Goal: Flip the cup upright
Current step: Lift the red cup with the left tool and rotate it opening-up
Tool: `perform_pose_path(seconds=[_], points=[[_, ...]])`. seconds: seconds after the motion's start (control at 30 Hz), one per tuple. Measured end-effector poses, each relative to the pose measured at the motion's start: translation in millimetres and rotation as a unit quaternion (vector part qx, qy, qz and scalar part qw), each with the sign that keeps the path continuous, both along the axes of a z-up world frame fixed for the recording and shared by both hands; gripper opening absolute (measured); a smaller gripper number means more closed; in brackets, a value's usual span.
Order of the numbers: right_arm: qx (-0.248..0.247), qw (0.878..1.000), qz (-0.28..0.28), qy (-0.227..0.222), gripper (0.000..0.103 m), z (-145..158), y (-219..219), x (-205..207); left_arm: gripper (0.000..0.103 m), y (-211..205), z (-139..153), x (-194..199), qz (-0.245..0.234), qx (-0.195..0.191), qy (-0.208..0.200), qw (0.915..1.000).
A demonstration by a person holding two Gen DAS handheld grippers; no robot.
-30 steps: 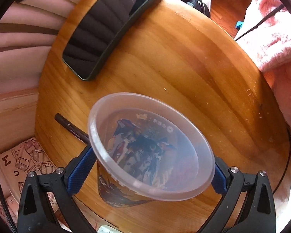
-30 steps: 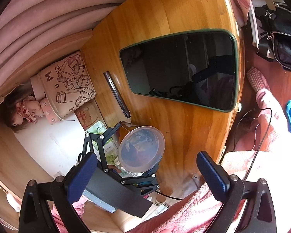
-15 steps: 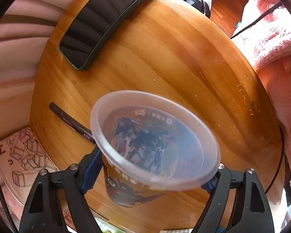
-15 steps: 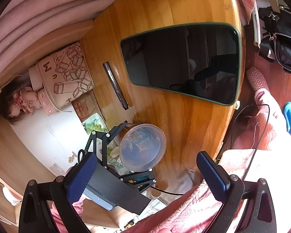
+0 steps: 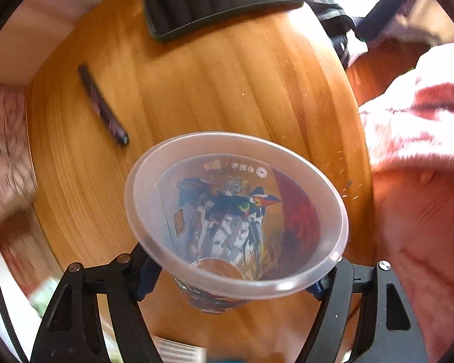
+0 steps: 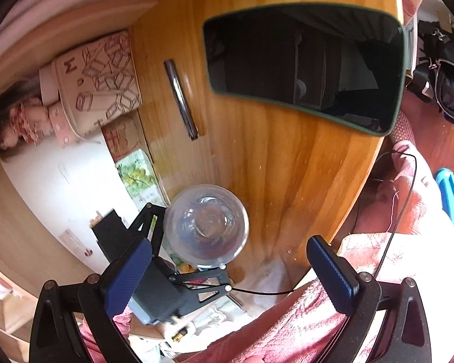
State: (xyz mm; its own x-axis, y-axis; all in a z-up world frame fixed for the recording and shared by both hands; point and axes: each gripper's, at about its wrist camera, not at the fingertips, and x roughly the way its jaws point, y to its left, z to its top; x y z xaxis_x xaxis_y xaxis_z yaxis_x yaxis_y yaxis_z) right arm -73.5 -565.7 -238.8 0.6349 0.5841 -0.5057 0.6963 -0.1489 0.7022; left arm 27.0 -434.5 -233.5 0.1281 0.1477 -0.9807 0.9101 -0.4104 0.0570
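Observation:
A clear plastic cup (image 5: 236, 217) with a printed robot figure on its side is held in my left gripper (image 5: 230, 284), which is shut on its lower body. The cup's mouth points up and toward the camera, above the near part of the wooden table (image 5: 227, 90). In the right wrist view the same cup (image 6: 205, 225) shows mouth up, held by the left gripper (image 6: 178, 242) at the table's near-left edge. My right gripper (image 6: 230, 275) is open and empty, hovering above and to the right of the cup.
A dark tablet (image 6: 302, 66) lies on the far part of the table and also shows in the left wrist view (image 5: 215, 6). A dark pen (image 5: 103, 106) lies left of centre. Pink fabric (image 5: 423, 151) borders the table's right edge. A black bag (image 6: 445, 69) sits on the floor.
The left gripper has tilted the cup further, so its mouth now faces up. The view has swung across the table. The right gripper has stayed open and nearly still.

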Motion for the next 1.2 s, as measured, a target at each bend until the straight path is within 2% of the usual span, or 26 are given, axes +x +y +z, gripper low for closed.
perform_pose_path(seconds=[0.07, 0.17, 0.23, 0.33, 0.4, 0.5, 0.67, 0.73, 0.83, 0.9, 0.93, 1.03, 1.1, 1.13, 1.2], points=[[-0.002, 1.0, 0.013, 0.001, 0.103, 1.4, 4.8, 2.9, 0.077, 3.8, 2.9, 10.9, 0.055, 0.003, 0.024, 0.9982], [-0.008, 0.999, 0.034, 0.001, 0.103, 4.4, 12.4, 8.6, 0.076, 11.1, 8.3, 25.7, 0.138, 0.005, 0.064, 0.9883], [-0.015, 0.999, 0.048, 0.001, 0.103, 7.4, 18.5, 14.0, 0.076, 20.1, 11.5, 35.4, 0.188, 0.002, 0.089, 0.9781], [-0.027, 0.997, 0.072, 0.0, 0.103, 11.4, 26.4, 21.6, 0.076, 39.3, 13.4, 51.9, 0.266, -0.002, 0.132, 0.9549], [-0.035, 0.996, 0.088, 0.0, 0.103, 14.0, 32.8, 28.7, 0.076, 55.1, 13.6, 66.9, 0.328, -0.007, 0.167, 0.9296], [-0.045, 0.993, 0.113, 0.001, 0.103, 17.2, 44.1, 37.6, 0.075, 79.3, 12.7, 92.0, 0.413, -0.016, 0.225, 0.8823], [-0.079, 0.985, 0.154, -0.014, 0.103, 26.8, 65.6, 55.4, 0.075, 128.1, 9.9, 114.7, 0.507, -0.047, 0.289, 0.8105], [-0.092, 0.982, 0.165, -0.023, 0.103, 29.6, 71.9, 61.8, 0.075, 142.6, 7.7, 125.3, 0.553, -0.053, 0.329, 0.7635], [-0.103, 0.977, 0.183, -0.042, 0.103, 34.4, 85.7, 69.7, 0.075, 169.4, 0.3, 128.4, 0.605, -0.069, 0.362, 0.7055], [-0.109, 0.974, 0.194, -0.052, 0.103, 37.3, 92.6, 73.4, 0.075, 181.7, 5.1, 124.8, 0.624, -0.084, 0.37, 0.6832], [-0.116, 0.971, 0.202, -0.056, 0.103, 39.4, 98.9, 75.3, 0.075, 182.9, 6.9, 130.4, 0.631, -0.091, 0.37, 0.6758], [-0.142, 0.962, 0.225, -0.063, 0.103, 45.2, 115.6, 81.8, 0.075, 204.5, 5.5, 130.7, 0.657, -0.113, 0.387, 0.6371], [-0.161, 0.955, 0.241, -0.07, 0.103, 50.1, 126.9, 85.9, 0.075, 215.0, 2.3, 126.1, 0.667, -0.125, 0.401, 0.6148], [-0.166, 0.952, 0.246, -0.076, 0.103, 51.9, 132.6, 86.9, 0.075, 214.7, 0.3, 120.2, 0.67, -0.131, 0.406, 0.6074], [-0.18, 0.944, 0.262, -0.09, 0.103, 57.0, 145.5, 90.7, 0.075, 223.4, -0.1, 118.4, 0.675, -0.141, 0.407, 0.5989]])
